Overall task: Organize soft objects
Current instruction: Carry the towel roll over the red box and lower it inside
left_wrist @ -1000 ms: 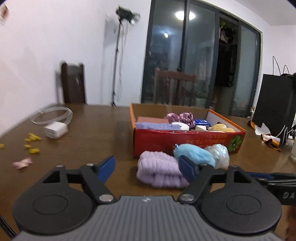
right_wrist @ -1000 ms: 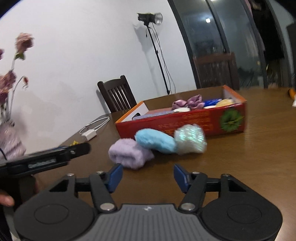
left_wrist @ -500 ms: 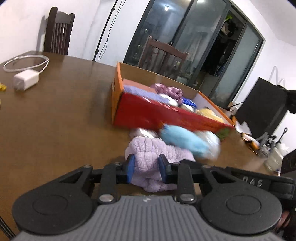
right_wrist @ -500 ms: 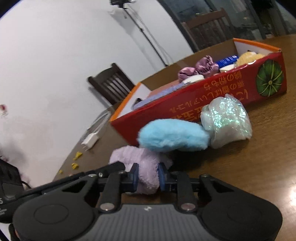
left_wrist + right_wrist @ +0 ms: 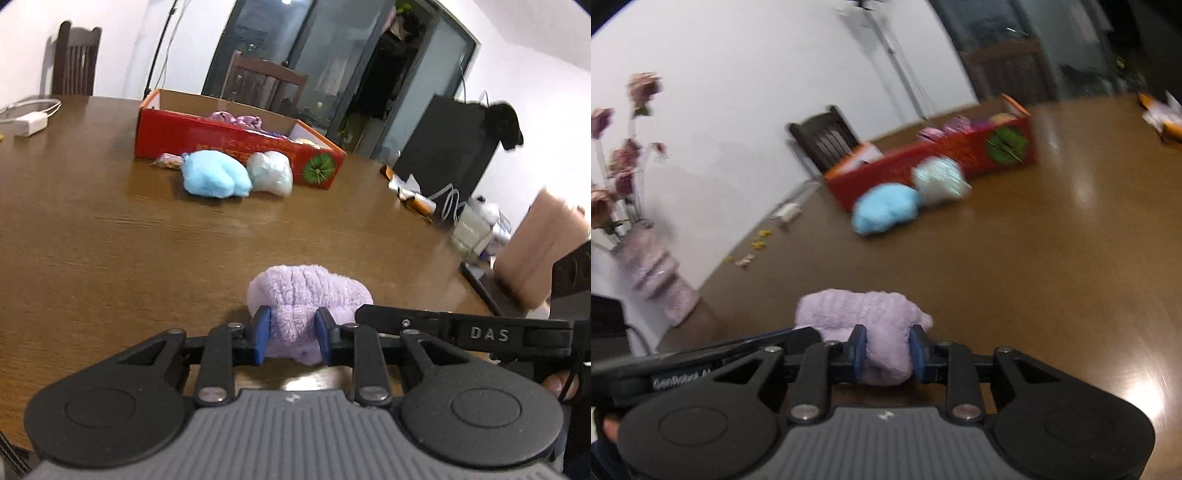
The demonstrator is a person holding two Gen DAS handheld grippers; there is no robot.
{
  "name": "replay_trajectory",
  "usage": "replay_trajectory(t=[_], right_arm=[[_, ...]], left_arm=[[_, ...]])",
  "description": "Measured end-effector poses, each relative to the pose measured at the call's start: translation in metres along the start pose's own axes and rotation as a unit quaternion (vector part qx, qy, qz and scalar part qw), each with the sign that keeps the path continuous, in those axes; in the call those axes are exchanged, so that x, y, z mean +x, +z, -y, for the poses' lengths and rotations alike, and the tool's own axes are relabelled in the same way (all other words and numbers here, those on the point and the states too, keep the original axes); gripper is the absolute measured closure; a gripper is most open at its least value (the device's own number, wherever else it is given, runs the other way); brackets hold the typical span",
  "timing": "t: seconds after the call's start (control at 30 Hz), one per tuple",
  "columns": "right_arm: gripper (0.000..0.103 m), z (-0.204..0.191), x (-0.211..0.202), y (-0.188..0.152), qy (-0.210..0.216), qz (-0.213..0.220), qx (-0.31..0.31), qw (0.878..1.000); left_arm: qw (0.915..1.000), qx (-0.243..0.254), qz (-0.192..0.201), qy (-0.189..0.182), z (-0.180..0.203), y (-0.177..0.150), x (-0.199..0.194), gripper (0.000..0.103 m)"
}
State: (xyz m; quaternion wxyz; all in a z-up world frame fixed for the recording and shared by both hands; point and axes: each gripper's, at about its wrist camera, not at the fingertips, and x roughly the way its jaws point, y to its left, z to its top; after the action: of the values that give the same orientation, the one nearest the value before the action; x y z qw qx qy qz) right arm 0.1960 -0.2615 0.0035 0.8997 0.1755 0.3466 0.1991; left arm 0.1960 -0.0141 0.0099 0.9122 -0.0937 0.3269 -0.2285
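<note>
I am gripping the lilac fluffy cloth [image 5: 308, 295] with both tongs at once: my left tongs [image 5: 291, 338] are pinching its near edge on one side, and my right tongs [image 5: 886, 352] are pinching the other side, though their jaws are easing open a little with the pile between the pads. The cloth is sitting on the brown desk [image 5: 110, 240] close in front of me, well apart from the red box [image 5: 229, 146] at the far side, where the blue fluffy bundle [image 5: 216, 177] and the pale shiny bundle [image 5: 271, 171] are lying just beside its front wall. I judge I am at the step of setting this cloth out to unfold or refold it before it is put away. The next move is calling for a firm hold on both sides while I am drawing them apart evenly, so the soft pile is not slipping from the right pads.
</note>
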Motion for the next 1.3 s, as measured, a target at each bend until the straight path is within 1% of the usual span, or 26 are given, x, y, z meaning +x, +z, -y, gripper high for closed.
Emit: replay_trajectory(t=[0.07,0.13,0.2,0.27,0.3,0.33,0.37,0.4,0.47,0.5,0.57,0.6,0.63,0.67,0.73,0.77,0.8,0.87,0.93,1.0,1.1,1.13,1.2,1.23,1.3], right_arm=[[0.070,0.006,-0.003,-0.003,-0.003,0.009,0.014,1.000],[0.051,0.009,-0.009,-0.001,-0.002,0.031,0.032,0.999],[0.048,0.008,-0.012,0.003,-0.001,0.058,0.039,0.998],[0.050,0.007,-0.007,0.006,-0.004,0.066,0.034,0.997],[0.052,0.007,-0.001,0.006,-0.012,0.061,0.032,0.998],[0.063,0.005,0.005,0.006,-0.022,0.052,0.025,0.998],[0.068,0.001,0.009,0.003,-0.027,0.045,0.014,0.998],[0.071,-0.003,0.014,0.000,-0.033,0.040,-0.002,0.999],[0.073,-0.009,0.017,-0.005,-0.041,0.044,-0.026,0.998],[0.073,-0.011,0.016,-0.005,-0.044,0.046,-0.035,0.997],[0.073,-0.010,0.017,-0.003,-0.043,0.043,-0.036,0.997],[0.073,-0.009,0.017,-0.003,-0.041,0.042,-0.033,0.998],[0.073,-0.008,0.017,-0.003,-0.040,0.041,-0.031,0.998],[0.073,-0.008,0.017,-0.003,-0.040,0.040,-0.031,0.998],[0.074,-0.007,0.018,-0.005,-0.039,0.039,-0.031,0.998],[0.077,-0.006,0.018,-0.005,-0.035,0.039,-0.030,0.998],[0.083,-0.005,0.018,-0.005,-0.026,0.041,-0.028,0.998],[0.085,-0.002,0.018,-0.002,-0.010,0.051,-0.022,0.998],[0.086,-0.001,0.020,0.011,0.002,0.054,-0.024,0.998],[0.086,-0.003,0.022,0.036,0.015,0.073,-0.034,0.997],[0.086,-0.008,0.028,0.087,0.023,0.113,-0.063,0.991],[0.086,-0.010,0.033,0.107,0.022,0.125,-0.078,0.989],[0.086,-0.008,0.049,0.149,0.023,0.140,-0.091,0.986],[0.086,-0.005,0.060,0.167,0.025,0.140,-0.088,0.986],[0.086,0.004,0.083,0.202,0.034,0.136,-0.071,0.988]], left_arm=[[1.0000,0.004,0.005,0.000,0.002,0.000,-0.003,0.075],[1.0000,0.001,0.004,0.004,-0.001,0.001,-0.004,0.076],[1.0000,-0.003,0.001,0.007,-0.002,0.001,-0.004,0.076],[0.9999,-0.005,-0.001,0.012,0.000,0.000,-0.001,0.075],[0.9999,-0.005,0.000,0.012,0.000,0.000,-0.002,0.073],[1.0000,-0.004,0.001,0.009,0.000,0.002,-0.003,0.064],[1.0000,-0.002,0.005,0.004,0.000,0.004,-0.005,0.059],[0.9999,-0.003,0.013,-0.001,-0.002,0.006,-0.007,0.051],[0.9998,-0.013,0.016,-0.008,-0.007,0.009,-0.007,0.050],[0.9997,-0.023,0.008,-0.006,-0.011,0.011,-0.003,0.050],[0.9993,-0.033,-0.013,0.010,-0.017,0.011,0.009,0.055],[0.9992,-0.033,-0.017,0.009,-0.018,0.011,0.012,0.060],[0.9992,-0.036,-0.018,-0.002,-0.020,0.010,0.014,0.069],[0.9990,-0.038,-0.019,-0.013,-0.020,0.010,0.014,0.073],[0.9990,-0.037,-0.017,-0.016,-0.020,0.011,0.016,0.075],[0.9986,-0.046,-0.021,-0.016,-0.022,0.012,0.018,0.076],[0.9978,-0.059,-0.024,-0.020,-0.024,0.015,0.019,0.078],[0.9974,-0.063,-0.019,-0.028,-0.024,0.025,0.019,0.079],[0.9980,-0.052,0.006,-0.036,-0.021,0.045,0.019,0.080],[0.9976,-0.031,0.041,-0.047,-0.019,0.074,0.020,0.080],[0.9946,0.004,0.092,-0.047,-0.017,0.129,0.035,0.080],[0.9936,0.009,0.103,-0.045,-0.018,0.145,0.042,0.080],[0.9926,0.017,0.114,-0.038,-0.021,0.178,0.060,0.080],[0.9922,0.016,0.118,-0.036,-0.026,0.197,0.072,0.080],[0.9929,0.003,0.114,-0.033,-0.039,0.225,0.095,0.080]])
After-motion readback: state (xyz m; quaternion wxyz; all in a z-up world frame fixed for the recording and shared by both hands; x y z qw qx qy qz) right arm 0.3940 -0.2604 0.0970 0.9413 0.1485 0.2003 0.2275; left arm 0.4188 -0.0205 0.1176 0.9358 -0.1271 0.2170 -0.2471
